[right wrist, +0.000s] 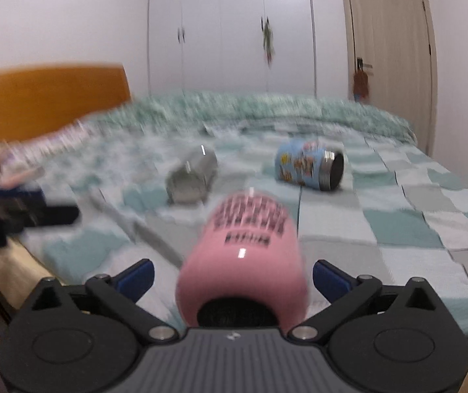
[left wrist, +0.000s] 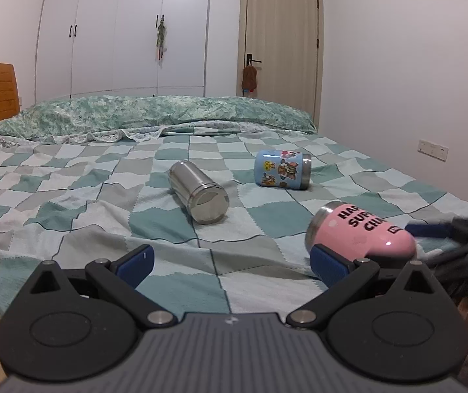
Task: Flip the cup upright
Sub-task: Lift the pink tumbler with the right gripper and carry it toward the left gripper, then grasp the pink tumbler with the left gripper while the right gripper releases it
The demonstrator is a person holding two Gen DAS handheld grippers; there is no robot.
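Cups, three of them, lie on their sides on the bed [left wrist: 70, 203], whose cover is a soft checked patchwork of teal, grey and pale squares. What, if anything, is inside each cannot be told. The pink cup [right wrist: 247, 262], smooth and rounded with black lettering and a steel rim, lies near the bed's near right edge; in the right wrist view it lies lengthwise between the wide-spread fingers of the right gripper [right wrist: 232, 278], base toward the camera, and contact with the blue pads cannot be told through the blur. The left gripper [left wrist: 230, 260] is wide open with nothing in its grasp, above the near edge. Mid-bed lie a plain steel cup [left wrist: 199, 191] and, to its right, a blue cartoon-printed cup [left wrist: 281, 170].
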